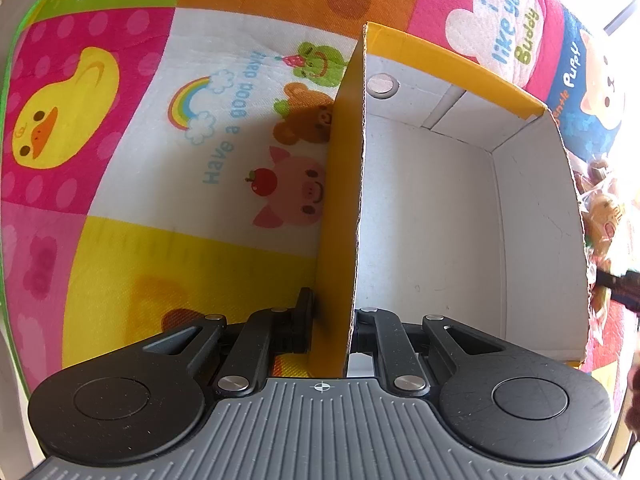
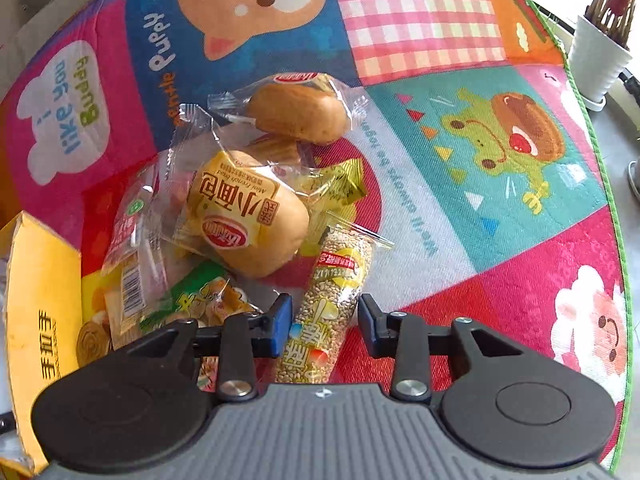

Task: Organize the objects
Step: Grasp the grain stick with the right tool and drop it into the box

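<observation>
A yellow cardboard box (image 1: 432, 208) with a white, empty inside stands on the play mat. My left gripper (image 1: 332, 320) is shut on the box's left wall (image 1: 340, 184), one finger outside and one inside. In the right wrist view, a pile of wrapped snacks lies on the mat: two wrapped buns (image 2: 248, 216) (image 2: 298, 110), a sesame stick pack (image 2: 328, 312) and other small packets (image 2: 132, 256). My right gripper (image 2: 325, 326) is open, its blue-padded fingers (image 2: 280, 326) on either side of the sesame stick pack. The box's yellow outer wall (image 2: 40, 312) shows at the left.
The colourful cartoon play mat (image 1: 160, 160) covers the floor under everything. A white plant pot (image 2: 600, 60) stands off the mat at the far right. Snack packets (image 1: 604, 216) show just beyond the box's right wall in the left wrist view.
</observation>
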`<state>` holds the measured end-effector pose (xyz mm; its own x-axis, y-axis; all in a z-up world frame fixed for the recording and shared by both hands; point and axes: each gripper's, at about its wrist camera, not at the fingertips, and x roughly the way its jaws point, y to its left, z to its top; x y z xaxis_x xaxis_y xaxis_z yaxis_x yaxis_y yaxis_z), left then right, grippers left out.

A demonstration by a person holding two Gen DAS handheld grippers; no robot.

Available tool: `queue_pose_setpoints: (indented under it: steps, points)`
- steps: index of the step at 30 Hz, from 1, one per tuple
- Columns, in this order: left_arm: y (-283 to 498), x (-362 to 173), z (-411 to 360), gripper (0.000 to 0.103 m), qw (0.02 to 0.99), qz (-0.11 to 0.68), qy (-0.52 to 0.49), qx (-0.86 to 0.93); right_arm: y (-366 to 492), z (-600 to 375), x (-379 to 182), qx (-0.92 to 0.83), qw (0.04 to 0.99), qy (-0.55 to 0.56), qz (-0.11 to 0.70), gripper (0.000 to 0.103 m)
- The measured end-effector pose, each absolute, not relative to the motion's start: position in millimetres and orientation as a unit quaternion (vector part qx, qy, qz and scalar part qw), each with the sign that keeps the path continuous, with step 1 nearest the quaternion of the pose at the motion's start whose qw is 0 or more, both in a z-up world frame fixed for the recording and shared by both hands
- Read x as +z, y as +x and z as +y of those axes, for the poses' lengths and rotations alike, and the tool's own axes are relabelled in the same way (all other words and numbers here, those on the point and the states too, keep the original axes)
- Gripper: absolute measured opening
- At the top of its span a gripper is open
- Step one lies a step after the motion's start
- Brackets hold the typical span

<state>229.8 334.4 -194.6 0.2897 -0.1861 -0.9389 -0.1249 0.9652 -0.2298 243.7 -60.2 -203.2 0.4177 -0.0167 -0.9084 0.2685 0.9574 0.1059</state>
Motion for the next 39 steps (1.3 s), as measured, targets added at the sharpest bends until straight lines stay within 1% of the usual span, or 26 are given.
queue_pose_setpoints:
  steps: [3, 6, 14, 18, 21, 24, 29, 30, 33, 39]
  points:
    - [230, -194, 335, 0.014, 0.792, 0.597, -0.13, -0.021, 221, -57, -195, -0.064, 0.827, 0.103, 0.549, 0.035]
    - [231, -194, 335, 0.014, 0.792, 0.597, -0.126, -0.026, 193, -52, -176, -0.032, 0.812, 0.112, 0.572, 0.033]
    - [232, -196, 337, 0.014, 0.791, 0.596, -0.135, -0.029, 128, -4, -93, 0.081, 0.774, 0.136, 0.613, 0.033]
    - [231, -197, 337, 0.015, 0.793, 0.593, -0.133, -0.033, 127, 34, -46, 0.138, 0.786, 0.125, 0.589, 0.033]
    - [230, -197, 336, 0.015, 0.795, 0.592, -0.126, -0.041, 140, 55, -13, 0.162, 0.813, 0.112, 0.549, 0.033]
    - [230, -197, 335, 0.015, 0.797, 0.589, -0.122, -0.046, 159, 77, 7, 0.179, 0.84, 0.091, 0.504, 0.033]
    - [230, -198, 335, 0.015, 0.798, 0.588, -0.12, -0.053, 194, 110, -1, 0.184, 0.858, 0.076, 0.474, 0.033]
    - [231, -198, 335, 0.015, 0.798, 0.587, -0.121, -0.054, 200, 117, -5, 0.186, 0.858, 0.072, 0.473, 0.033]
    - [232, -200, 336, 0.015, 0.798, 0.587, -0.123, -0.057, 214, 131, -21, 0.189, 0.859, 0.058, 0.472, 0.028]
    - [231, -201, 336, 0.016, 0.8, 0.585, -0.12, -0.061, 226, 145, -40, 0.18, 0.862, 0.039, 0.472, 0.029]
